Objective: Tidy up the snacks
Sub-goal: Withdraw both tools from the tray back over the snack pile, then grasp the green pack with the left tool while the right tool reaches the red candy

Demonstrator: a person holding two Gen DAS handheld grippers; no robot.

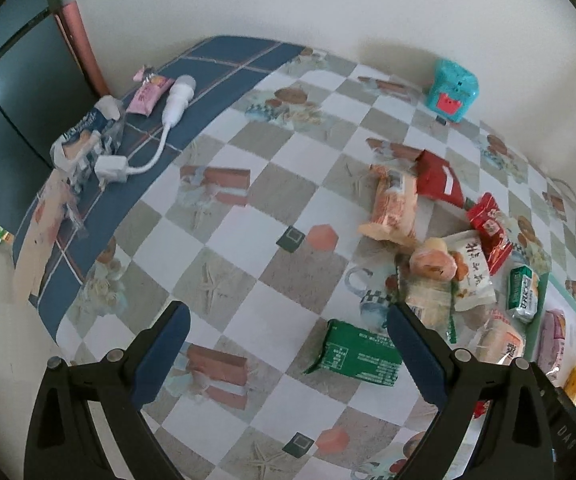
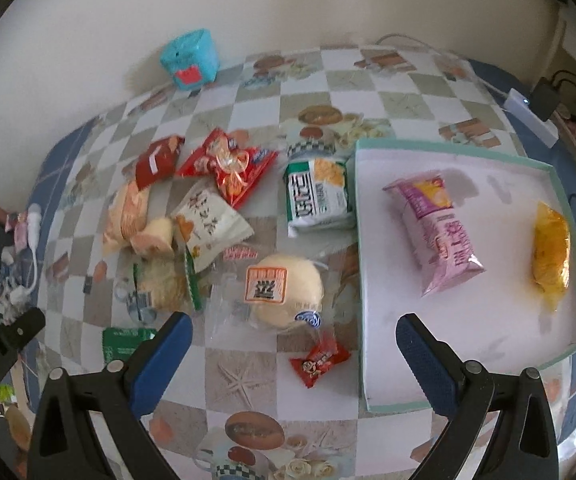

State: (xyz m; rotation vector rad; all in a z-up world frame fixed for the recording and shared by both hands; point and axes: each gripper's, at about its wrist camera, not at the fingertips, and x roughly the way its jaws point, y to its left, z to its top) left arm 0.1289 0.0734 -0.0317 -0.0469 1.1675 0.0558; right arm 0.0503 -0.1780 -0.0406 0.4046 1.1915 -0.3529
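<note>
A shallow teal-rimmed white box (image 2: 559,184) lies on the right of the table and holds a pink snack pack (image 2: 441,236) and a yellow pack (image 2: 551,254). Several loose snacks lie left of it: a round bun in clear wrap (image 2: 288,292), a small red candy pack (image 2: 319,360), a green-and-white pack (image 2: 317,192), red packs (image 2: 228,164) and a green pack (image 1: 353,354). My right gripper (image 2: 293,348) is open above the bun and red candy. My left gripper (image 1: 288,340) is open over the table, with the green pack by its right finger.
A teal cube-shaped container (image 2: 190,58) stands at the wall. A white charger with cable (image 1: 168,120), a pink sachet (image 1: 150,94) and a crumpled wrapper (image 1: 86,140) lie on the blue cloth border at the far left. A power strip (image 2: 531,114) sits at the right edge.
</note>
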